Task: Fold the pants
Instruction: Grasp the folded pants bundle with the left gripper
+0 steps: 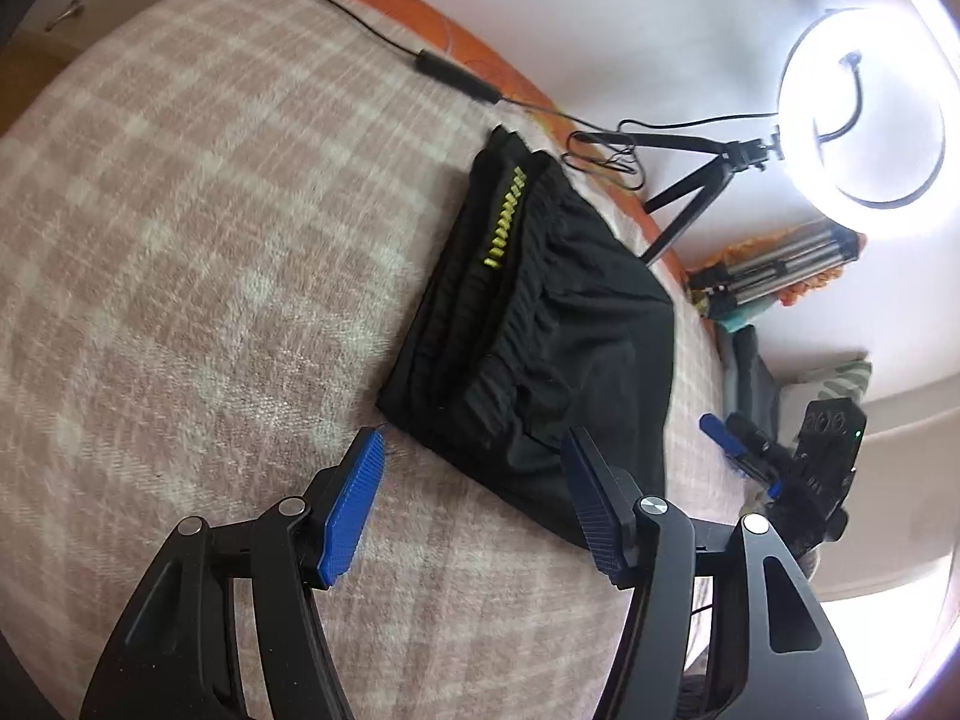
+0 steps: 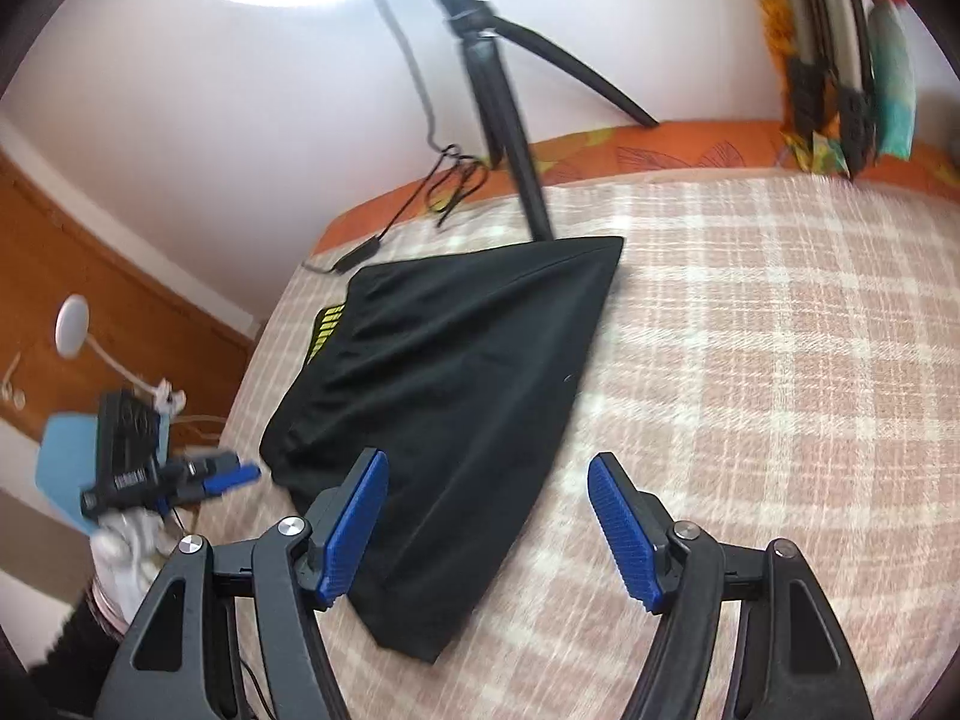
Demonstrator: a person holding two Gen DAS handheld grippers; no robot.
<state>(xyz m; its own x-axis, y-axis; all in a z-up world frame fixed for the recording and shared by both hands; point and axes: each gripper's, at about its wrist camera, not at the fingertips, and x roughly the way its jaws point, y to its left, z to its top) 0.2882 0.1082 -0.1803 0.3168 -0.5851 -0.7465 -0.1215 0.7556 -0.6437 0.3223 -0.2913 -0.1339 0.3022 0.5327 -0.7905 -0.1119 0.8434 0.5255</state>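
Black pants with a yellow-green stripe lie folded into a compact stack on the pink checked blanket. They also show in the right wrist view, tapering to a point toward me. My left gripper is open and empty, hovering just above the near edge of the pants. My right gripper is open and empty above the near corner of the pants. The right gripper shows at the right in the left wrist view; the left gripper shows at the left in the right wrist view.
A ring light on a black tripod stands at the bed's far edge, with its black cable trailing over the blanket. An orange sheet borders the bed. A folded tripod and bags lie near the wall.
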